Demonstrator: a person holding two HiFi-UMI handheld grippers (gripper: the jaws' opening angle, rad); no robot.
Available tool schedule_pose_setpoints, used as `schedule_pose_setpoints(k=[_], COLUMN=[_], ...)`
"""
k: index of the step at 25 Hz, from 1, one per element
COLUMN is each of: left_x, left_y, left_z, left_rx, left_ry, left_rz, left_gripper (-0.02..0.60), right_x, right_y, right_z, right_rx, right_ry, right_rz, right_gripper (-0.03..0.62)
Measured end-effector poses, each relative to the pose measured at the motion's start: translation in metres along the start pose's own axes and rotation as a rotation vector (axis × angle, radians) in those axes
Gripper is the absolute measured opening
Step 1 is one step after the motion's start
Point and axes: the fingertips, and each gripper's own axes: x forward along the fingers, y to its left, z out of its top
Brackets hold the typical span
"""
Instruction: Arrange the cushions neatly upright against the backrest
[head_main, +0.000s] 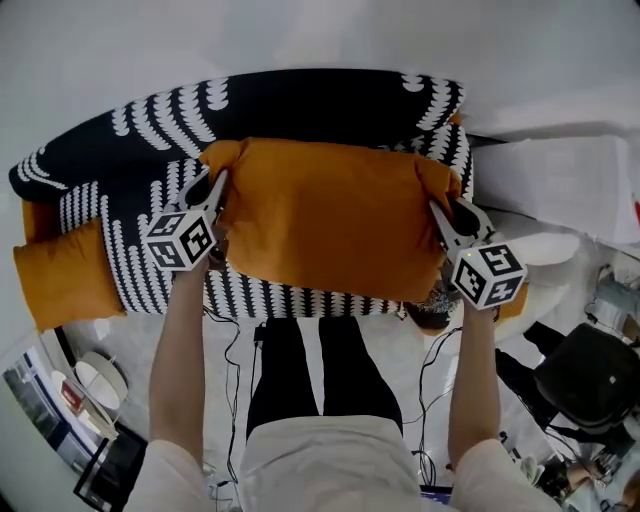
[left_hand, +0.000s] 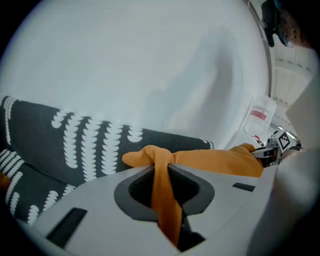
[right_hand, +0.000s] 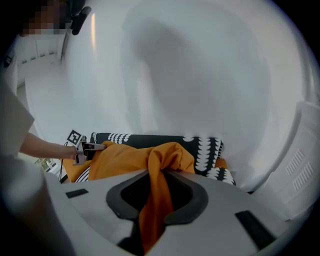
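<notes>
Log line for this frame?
left gripper: shut on cushion corner | right gripper: shut on opposite corner | cushion: held over sofa | second cushion: at sofa's left end

Left gripper (left_hand: 161, 172): jaws closed on a bunched corner of the cushion; fabric runs down between them.
Cushion (left_hand: 215, 161): orange, stretched from the jaws away to the right.
Sofa (left_hand: 75, 145): black with white scalloped pattern, behind and left of the cushion.
Right gripper (left_hand: 267, 152): at the cushion's far end, marker cube showing; its grip too small to judge.
Wall (left_hand: 125, 65): plain white, above the cushion.
</notes>
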Motion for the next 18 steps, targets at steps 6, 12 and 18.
schedule_pose_setpoints(k=[6, 12, 18], left_x=[-0.036, -0.043, -0.016], left_y=[0.026, 0.029, 0.039], left_z=[0.036, 0.056, 0.043], left_rx=[0.036, 0.090, 0.095], left_ry=[-0.097, -0.140, -0.093], left_rz=[0.056, 0.070, 0.062], left_gripper=[0.072, 0.072, 0.072], right_x=[0.043, 0.070, 0.094], right_y=[0.011, 0.000, -0.018], right_z=[0.026, 0.037, 0.034], right_rx=[-0.091, -0.151, -0.166], right_ry=[-0.086, -0.117, -0.072], right_rz=[0.056, 0.072, 0.037], right_gripper=[0.077, 0.075, 0.071])
